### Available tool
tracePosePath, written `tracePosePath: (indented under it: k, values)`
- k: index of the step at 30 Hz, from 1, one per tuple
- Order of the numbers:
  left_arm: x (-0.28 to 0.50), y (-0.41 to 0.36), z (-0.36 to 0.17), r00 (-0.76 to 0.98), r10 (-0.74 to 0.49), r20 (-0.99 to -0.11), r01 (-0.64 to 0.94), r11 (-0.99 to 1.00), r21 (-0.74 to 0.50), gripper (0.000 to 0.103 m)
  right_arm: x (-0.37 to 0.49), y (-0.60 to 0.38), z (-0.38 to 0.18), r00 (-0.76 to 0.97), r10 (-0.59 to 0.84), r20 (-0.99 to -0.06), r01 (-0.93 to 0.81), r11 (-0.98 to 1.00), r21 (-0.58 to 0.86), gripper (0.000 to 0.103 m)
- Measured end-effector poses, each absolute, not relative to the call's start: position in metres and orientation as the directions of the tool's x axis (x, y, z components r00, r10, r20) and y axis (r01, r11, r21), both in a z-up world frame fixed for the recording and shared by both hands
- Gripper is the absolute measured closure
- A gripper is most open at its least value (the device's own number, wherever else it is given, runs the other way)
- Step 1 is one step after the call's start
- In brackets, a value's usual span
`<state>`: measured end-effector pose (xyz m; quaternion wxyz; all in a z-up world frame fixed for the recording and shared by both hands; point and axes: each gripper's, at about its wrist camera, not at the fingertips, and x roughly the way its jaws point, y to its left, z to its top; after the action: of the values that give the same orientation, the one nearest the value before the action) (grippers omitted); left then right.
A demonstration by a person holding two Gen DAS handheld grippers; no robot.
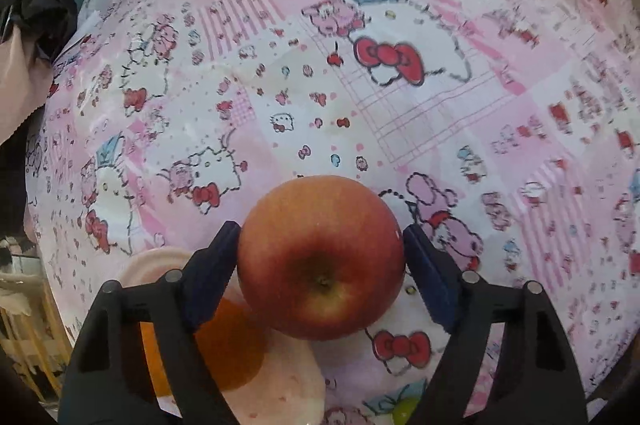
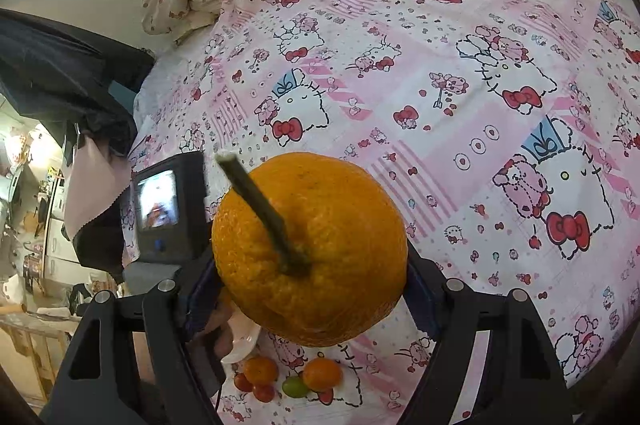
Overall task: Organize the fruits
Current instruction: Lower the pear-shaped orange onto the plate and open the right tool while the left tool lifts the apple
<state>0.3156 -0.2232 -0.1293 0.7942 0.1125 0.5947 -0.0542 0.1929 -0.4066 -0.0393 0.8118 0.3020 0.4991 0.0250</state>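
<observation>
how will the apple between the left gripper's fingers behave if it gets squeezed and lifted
The apple looks round and smooth-skinned, so it could slip or rotate between the left gripper's narrow pads. It seems firm and fairly heavy for its size, so it should not deform. Set down on the tablecloth, it may roll.

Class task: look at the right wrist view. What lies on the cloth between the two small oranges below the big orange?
A small green fruit lies between the two small oranges, slightly below them, seen in the right wrist view.
</observation>
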Motion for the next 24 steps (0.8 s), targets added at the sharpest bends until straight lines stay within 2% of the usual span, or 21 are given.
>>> tracePosePath:
  k: [12,24]
  values:
    - [0.269,-0.19,-0.047,0.387,0.023,-0.922,0.222,0.968,0.118,0.024,0.195,-0.399,-0.042,0.488,0.314,-0.815,0.264,0.837,0.48,0.022]
    - [0.207,-0.121,-0.004,0.459,0.017,-0.888,0.176,0.978,0.11,0.024,0.193,-0.358,-0.039,0.466,0.359,-0.809,0.198,0.849,0.49,0.022]
